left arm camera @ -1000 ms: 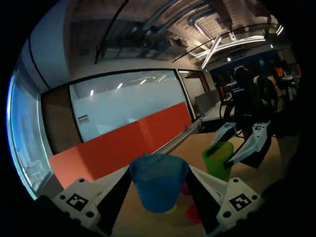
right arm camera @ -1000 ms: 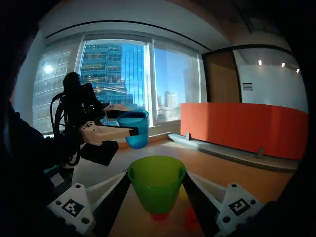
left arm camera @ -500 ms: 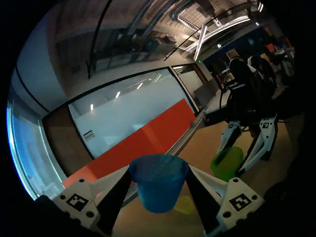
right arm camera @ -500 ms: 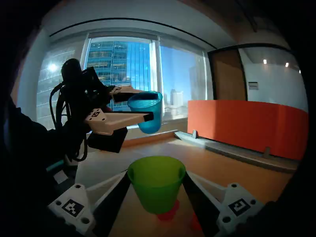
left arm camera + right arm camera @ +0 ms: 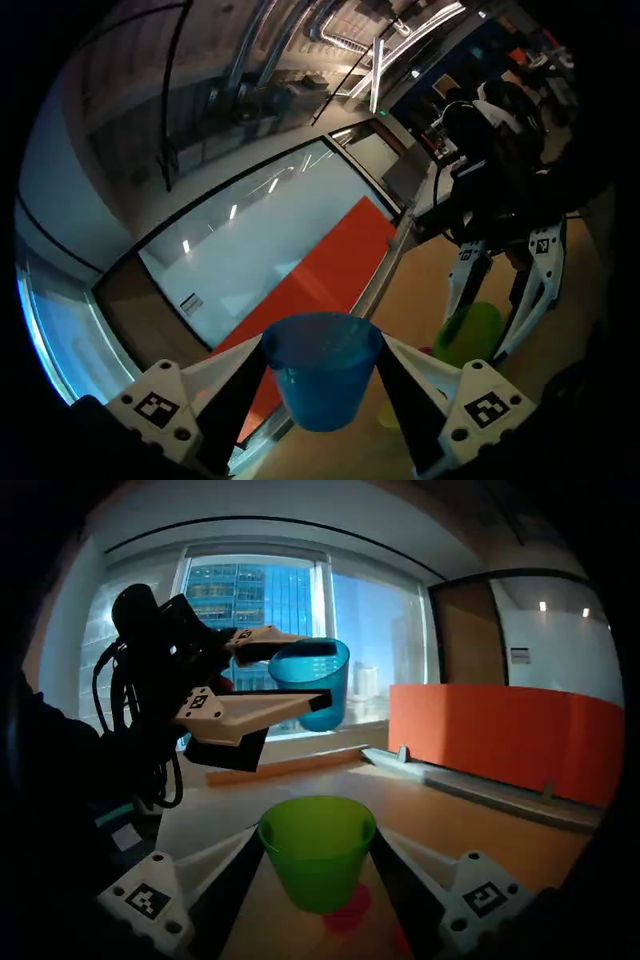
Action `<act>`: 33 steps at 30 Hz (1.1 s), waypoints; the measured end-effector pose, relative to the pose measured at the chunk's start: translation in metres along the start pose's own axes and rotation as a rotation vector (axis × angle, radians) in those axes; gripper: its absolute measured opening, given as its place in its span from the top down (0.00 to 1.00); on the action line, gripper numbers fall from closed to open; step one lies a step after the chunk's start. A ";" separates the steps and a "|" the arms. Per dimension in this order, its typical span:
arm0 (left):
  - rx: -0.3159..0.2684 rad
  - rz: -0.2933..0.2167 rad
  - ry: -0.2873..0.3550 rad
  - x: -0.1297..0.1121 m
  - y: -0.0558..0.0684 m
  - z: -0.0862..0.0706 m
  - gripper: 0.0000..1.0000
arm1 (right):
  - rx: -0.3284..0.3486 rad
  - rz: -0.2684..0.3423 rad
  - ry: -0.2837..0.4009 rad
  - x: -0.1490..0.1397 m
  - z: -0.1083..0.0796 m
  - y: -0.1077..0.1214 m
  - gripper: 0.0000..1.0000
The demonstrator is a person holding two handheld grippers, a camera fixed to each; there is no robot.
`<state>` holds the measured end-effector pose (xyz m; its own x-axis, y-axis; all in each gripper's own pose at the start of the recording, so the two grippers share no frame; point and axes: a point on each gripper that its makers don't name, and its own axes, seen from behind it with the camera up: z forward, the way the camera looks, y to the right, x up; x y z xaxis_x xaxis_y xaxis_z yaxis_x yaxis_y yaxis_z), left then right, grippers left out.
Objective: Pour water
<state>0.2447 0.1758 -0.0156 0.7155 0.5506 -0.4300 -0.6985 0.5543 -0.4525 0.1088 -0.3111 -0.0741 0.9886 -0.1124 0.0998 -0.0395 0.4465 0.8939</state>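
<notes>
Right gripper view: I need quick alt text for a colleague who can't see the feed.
The right gripper holds an upright green cup between its fingers, low in the centre, above a wooden table. Higher and to the left, the left gripper holds a blue cup; no water is visibly pouring.

The translucent blue plastic cup, tapered towards its base, hangs in the air between the two fingers of the left gripper, which press on its sides just under the rim. It is tipped a little off upright. It sits higher than the opaque green plastic cup and apart from it. That green cup, tapered likewise, stands upright with its mouth open upward, pinched at both sides by the right gripper. I cannot tell whether either holds water.
</notes>
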 end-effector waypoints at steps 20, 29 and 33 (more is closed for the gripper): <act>0.005 0.172 0.007 0.012 -0.004 0.012 0.12 | 0.031 0.002 0.008 -0.001 0.011 -0.007 0.09; 0.007 0.251 -0.004 0.012 -0.003 0.015 0.12 | 0.036 0.000 0.007 -0.003 0.014 -0.007 0.09; 0.008 0.283 -0.003 0.015 -0.004 0.016 0.12 | 0.038 -0.001 0.009 -0.003 0.015 -0.007 0.09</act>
<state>0.2577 0.1914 -0.0080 0.4920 0.6858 -0.5363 -0.8706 0.3831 -0.3087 0.1044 -0.3278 -0.0742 0.9899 -0.1045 0.0955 -0.0443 0.4121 0.9100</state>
